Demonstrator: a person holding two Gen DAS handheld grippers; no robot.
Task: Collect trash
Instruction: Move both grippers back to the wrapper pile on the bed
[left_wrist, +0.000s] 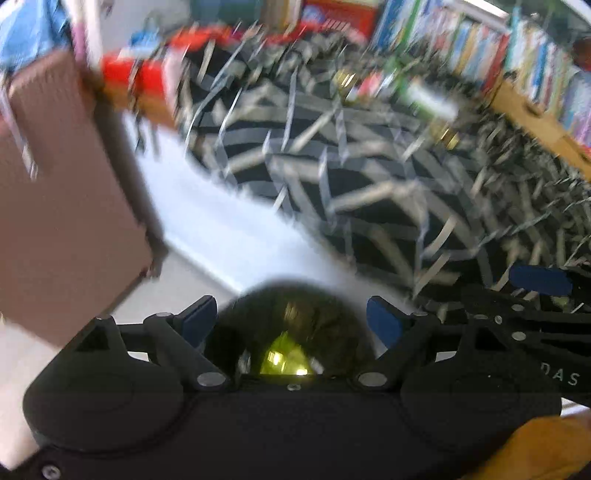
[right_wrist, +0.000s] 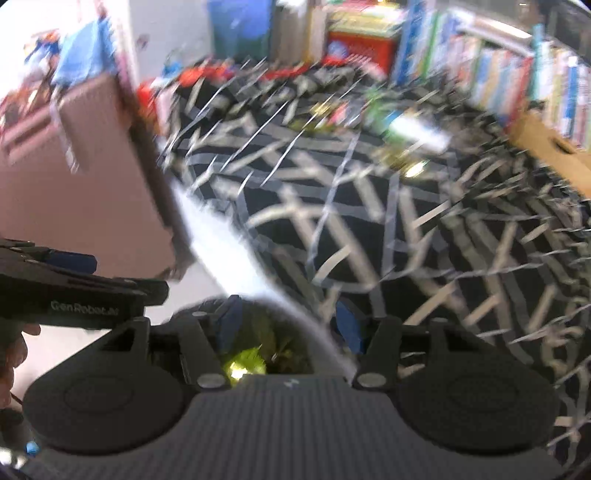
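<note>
Left gripper (left_wrist: 291, 319): jaws apart, nothing between them, above a dark bin (left_wrist: 291, 328) holding yellow-green trash (left_wrist: 284, 360). Right gripper (right_wrist: 288, 325): jaws apart, empty. Black-and-white patterned rug (right_wrist: 369, 229) beyond; views blurred.

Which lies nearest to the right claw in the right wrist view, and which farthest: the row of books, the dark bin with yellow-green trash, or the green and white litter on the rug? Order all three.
1. Dark bin, just beneath the right claw.
2. Green and white litter, mid-rug, upper right.
3. Row of books, beyond the rug's far edge.

Litter (right_wrist: 417, 129) lies on the rug (right_wrist: 369, 229), bookshelf (right_wrist: 517, 70) behind.
</note>
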